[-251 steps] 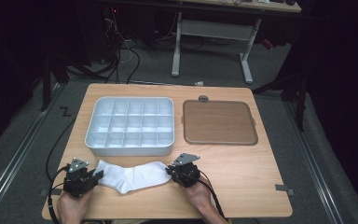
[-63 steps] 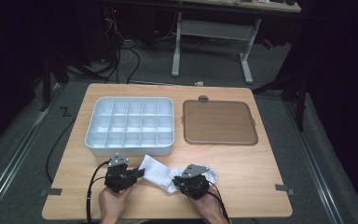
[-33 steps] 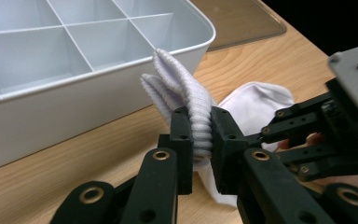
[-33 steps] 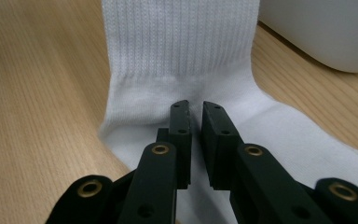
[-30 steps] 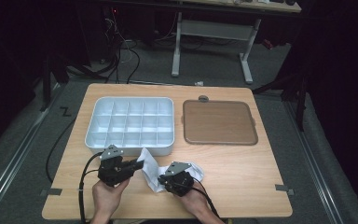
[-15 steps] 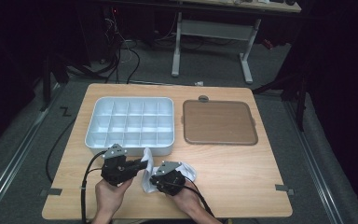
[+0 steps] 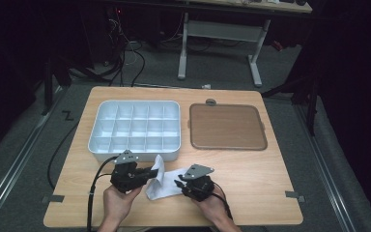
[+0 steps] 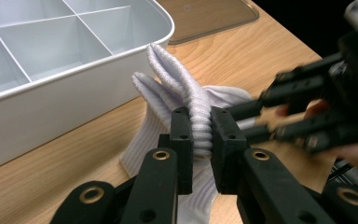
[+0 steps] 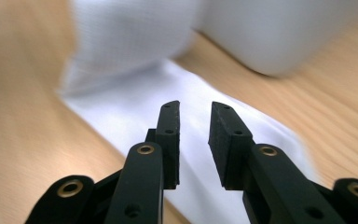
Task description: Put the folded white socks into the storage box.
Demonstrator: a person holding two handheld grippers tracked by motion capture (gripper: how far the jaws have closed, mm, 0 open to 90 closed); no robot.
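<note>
Item: white sock [image 7: 166,181], ribbed knit, lying on the wooden bench [image 7: 270,193] near its front edge, just in front of the white compartment tray [image 7: 135,126] and between the two hands. One end of the sock is lifted off the bench and stands up in folds close to the tray's front wall; the rest lies flat on the wood. Left claw [image 8: 200,135]: clenched on the ribbed cuff of the sock [image 8: 186,93], both black pads pressing a bunched fold of fabric between them, as seen in the left gripper view; in the high view this claw [image 7: 149,175] sits at the sock's left end, held by the person's left hand [image 7: 118,203]. Right claw [image 9: 193,140]: released, its jaws having just been opening, with a clear gap between the pads and nothing clamped; flat white sock fabric [image 9: 191,116] lies beneath and ahead of them on the bench, blurred. In the high view the right claw [image 7: 178,183] rests at the sock's right end, held by the right hand [image 7: 212,208]; the left gripper view shows it blurred, close beside the gathered fabric. Other contents: brown flat tray [image 7: 226,126] to the right of the compartment tray, apart from the sock; black cables trailing from each claw toward the bench's front edge.
</note>
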